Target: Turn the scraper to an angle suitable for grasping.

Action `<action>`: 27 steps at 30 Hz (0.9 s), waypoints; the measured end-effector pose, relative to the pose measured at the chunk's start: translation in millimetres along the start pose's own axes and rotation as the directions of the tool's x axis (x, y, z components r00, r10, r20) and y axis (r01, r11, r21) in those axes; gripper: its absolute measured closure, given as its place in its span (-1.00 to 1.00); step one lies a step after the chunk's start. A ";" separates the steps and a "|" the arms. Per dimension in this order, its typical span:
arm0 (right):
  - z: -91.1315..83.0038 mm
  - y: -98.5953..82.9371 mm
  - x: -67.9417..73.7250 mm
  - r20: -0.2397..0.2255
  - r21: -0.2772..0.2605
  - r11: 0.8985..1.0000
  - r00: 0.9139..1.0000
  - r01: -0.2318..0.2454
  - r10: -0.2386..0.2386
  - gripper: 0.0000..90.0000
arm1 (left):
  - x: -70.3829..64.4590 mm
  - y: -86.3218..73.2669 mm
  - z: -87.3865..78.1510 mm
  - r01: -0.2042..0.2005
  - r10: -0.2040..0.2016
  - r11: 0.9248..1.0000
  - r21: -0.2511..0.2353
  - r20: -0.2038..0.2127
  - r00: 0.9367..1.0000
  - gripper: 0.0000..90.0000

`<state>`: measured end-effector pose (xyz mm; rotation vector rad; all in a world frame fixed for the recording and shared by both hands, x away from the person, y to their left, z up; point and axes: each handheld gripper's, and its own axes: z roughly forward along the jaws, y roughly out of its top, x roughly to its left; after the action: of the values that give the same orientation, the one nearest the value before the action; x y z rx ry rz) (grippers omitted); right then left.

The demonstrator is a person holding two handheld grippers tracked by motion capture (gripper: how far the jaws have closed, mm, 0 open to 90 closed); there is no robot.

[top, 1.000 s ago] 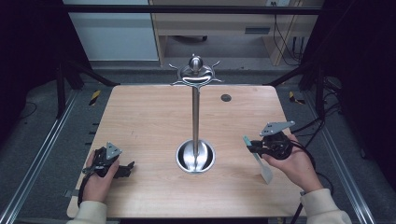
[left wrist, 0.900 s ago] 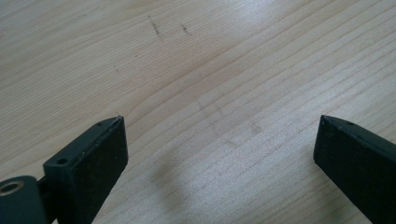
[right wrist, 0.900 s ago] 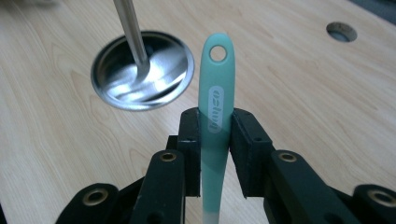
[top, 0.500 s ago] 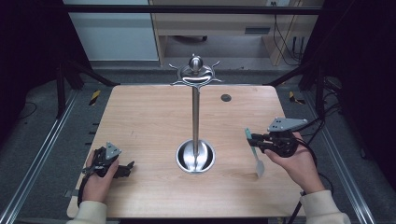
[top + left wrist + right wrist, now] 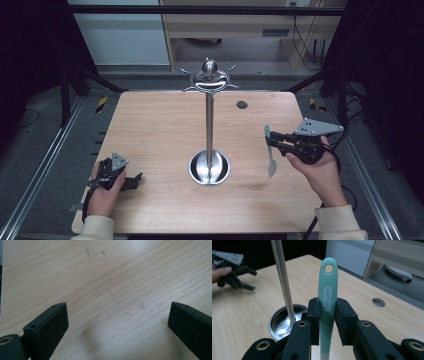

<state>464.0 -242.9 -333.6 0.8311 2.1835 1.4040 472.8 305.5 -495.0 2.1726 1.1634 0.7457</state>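
Spatula [image 5: 327, 302], clamped in right gripper [image 5: 327, 312], has risen higher, more upright

a lab or test room: a bare wooden table [image 5: 150, 130] sits in a metal rail frame [image 5: 45, 165], cables [image 5: 305, 45] trail over grey carpet, plain cabinets [image 5: 225, 30] stand behind.

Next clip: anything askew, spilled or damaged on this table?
Nothing stands out. The metal stand is upright on the table, the right gripper squarely clamps the green utensil, and the left gripper rests open and empty. Only faint scuffs mark the wood.
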 end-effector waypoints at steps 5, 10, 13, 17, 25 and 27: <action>4.5 4.7 3.7 -0.001 -0.046 0.999 1.000 0.001 -0.001 0.66 | -1.8 0.8 0.4 -0.007 0.007 1.000 -0.001 -0.002 1.000 -0.94; 10.2 3.6 8.9 -0.007 -0.033 0.999 1.000 0.013 -0.013 0.66 | -1.7 2.1 -0.6 -0.009 0.009 1.000 -0.015 -0.003 1.000 -0.94; 12.3 3.3 11.1 -0.010 -0.031 0.999 1.000 0.013 -0.013 0.66 | -1.9 2.1 -0.3 -0.010 0.010 1.000 -0.010 -0.002 1.000 -0.94; 12.8 5.0 14.7 -0.022 -0.038 0.999 1.000 0.018 -0.018 0.66 | -1.4 2.4 -1.6 -0.008 0.008 1.000 -0.017 -0.003 1.000 -0.94; 11.6 9.0 21.6 -0.021 -0.049 0.999 1.000 0.007 -0.008 0.66 | -0.2 2.2 -1.8 -0.001 0.001 1.000 -0.015 -0.006 1.000 -0.94; 12.0 10.3 22.5 -0.017 -0.043 0.999 1.000 0.009 -0.009 0.66 | 0.1 2.2 -2.2 -0.001 0.001 1.000 -0.016 -0.006 1.000 -0.94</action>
<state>457.6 -216.5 -329.6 0.7961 2.1591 1.4530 472.6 305.0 -491.9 2.1593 1.1557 0.7594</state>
